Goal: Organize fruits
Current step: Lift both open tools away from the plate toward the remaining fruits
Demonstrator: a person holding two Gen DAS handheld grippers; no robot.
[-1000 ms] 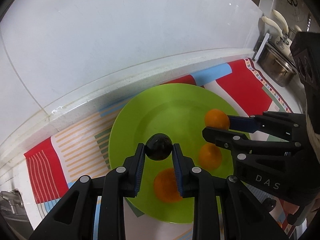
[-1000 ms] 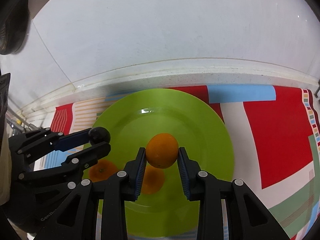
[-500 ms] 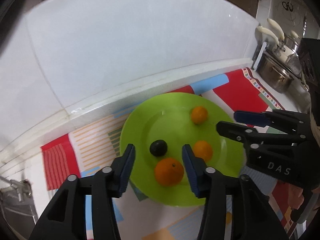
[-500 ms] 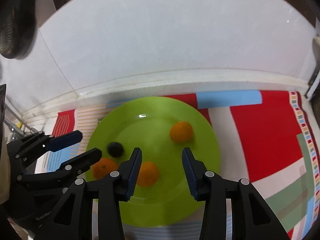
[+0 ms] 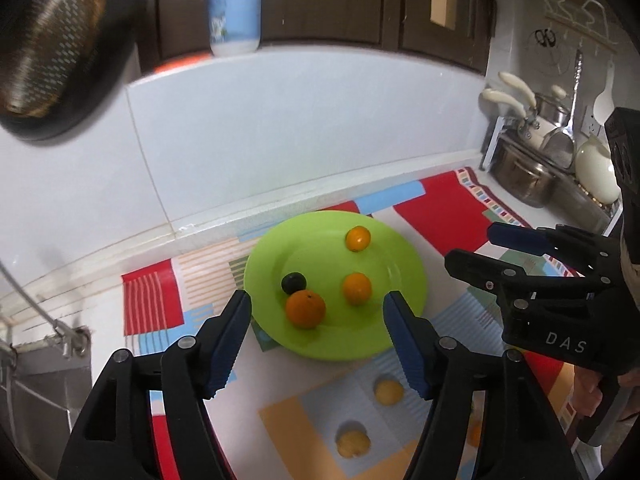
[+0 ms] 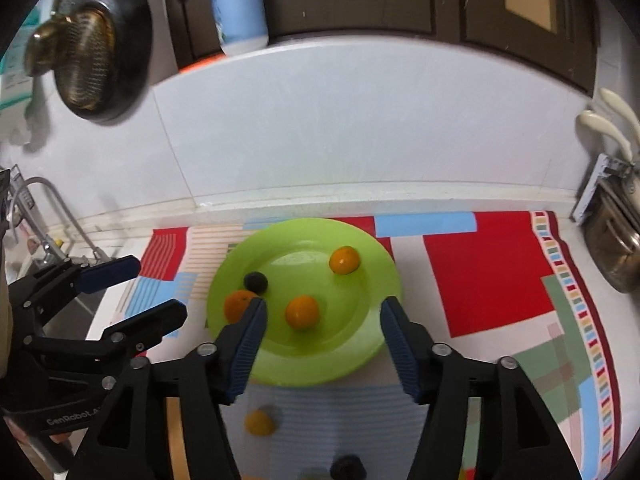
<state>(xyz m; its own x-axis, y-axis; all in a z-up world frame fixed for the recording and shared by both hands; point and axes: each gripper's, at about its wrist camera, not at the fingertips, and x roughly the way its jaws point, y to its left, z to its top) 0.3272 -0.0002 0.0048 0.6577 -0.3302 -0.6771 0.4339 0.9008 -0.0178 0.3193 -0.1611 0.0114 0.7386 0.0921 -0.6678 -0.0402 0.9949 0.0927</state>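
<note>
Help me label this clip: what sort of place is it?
Most likely a home kitchen counter: steel pots with cream handles on a rack, a dark hanging strainer on the white tiled wall, and a curved metal faucet.

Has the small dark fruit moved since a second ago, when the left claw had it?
Yes. The dark fruit went from the left claw, whose jaws have just been opening, down onto the green plate, now resting beside the big orange.

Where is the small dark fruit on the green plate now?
In the left wrist view, the dark fruit lies on the green plate's left part, touching the biggest orange.
</note>
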